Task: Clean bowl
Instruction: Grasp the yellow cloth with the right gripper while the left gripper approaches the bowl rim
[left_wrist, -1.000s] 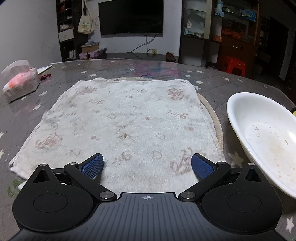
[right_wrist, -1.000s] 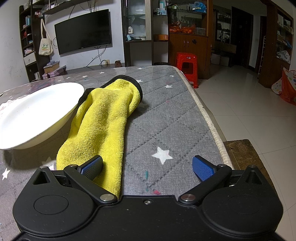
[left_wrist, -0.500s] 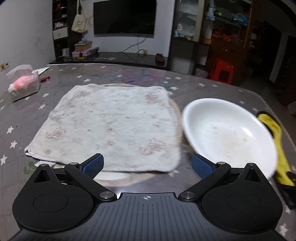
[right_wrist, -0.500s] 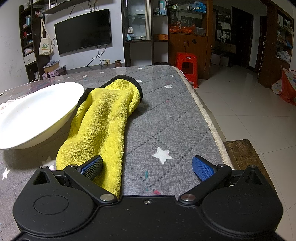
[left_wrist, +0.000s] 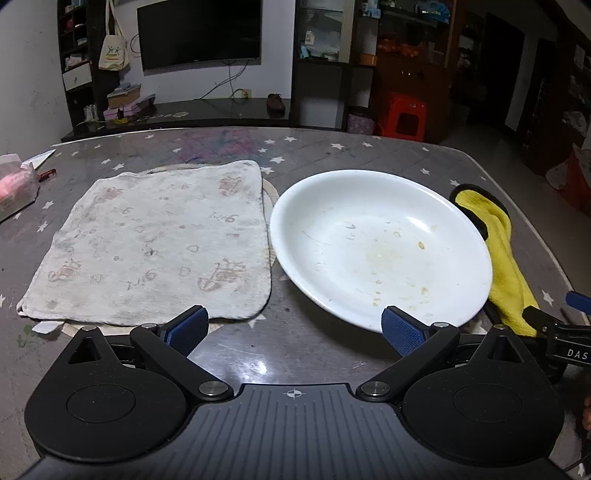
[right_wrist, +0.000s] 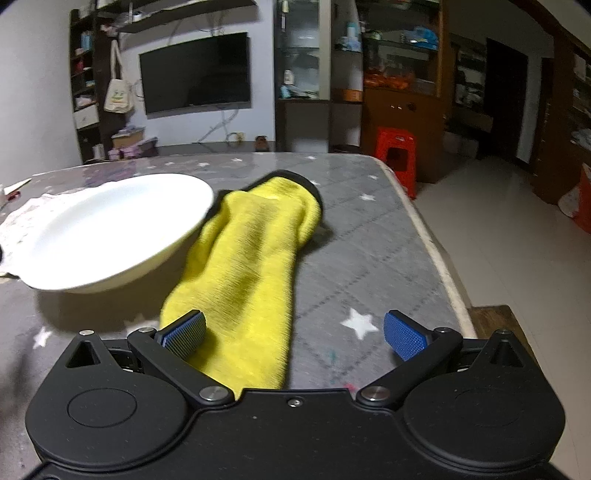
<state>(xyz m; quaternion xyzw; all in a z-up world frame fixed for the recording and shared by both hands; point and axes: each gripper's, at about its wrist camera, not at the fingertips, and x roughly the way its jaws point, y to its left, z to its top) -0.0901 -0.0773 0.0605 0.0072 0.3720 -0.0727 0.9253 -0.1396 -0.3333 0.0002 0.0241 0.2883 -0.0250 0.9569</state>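
A wide white bowl (left_wrist: 380, 243) with small food stains inside stands on the grey star-patterned table; it also shows in the right wrist view (right_wrist: 107, 229). A yellow cloth (right_wrist: 251, 273) lies to its right, one edge under the bowl's rim, and shows in the left wrist view (left_wrist: 506, 266). My left gripper (left_wrist: 293, 328) is open and empty above the table in front of the bowl's near-left rim. My right gripper (right_wrist: 293, 332) is open and empty, its fingers either side of the cloth's near end.
A stained white towel (left_wrist: 155, 243) lies spread left of the bowl. A pink tissue pack (left_wrist: 14, 184) sits at the far left. The table's right edge (right_wrist: 439, 258) drops to the floor; a red stool (right_wrist: 395, 155) stands beyond.
My left gripper has risen and swung right, bringing the whole bowl and yellow cloth into view. My right gripper has lifted and shifted slightly over the cloth's end.
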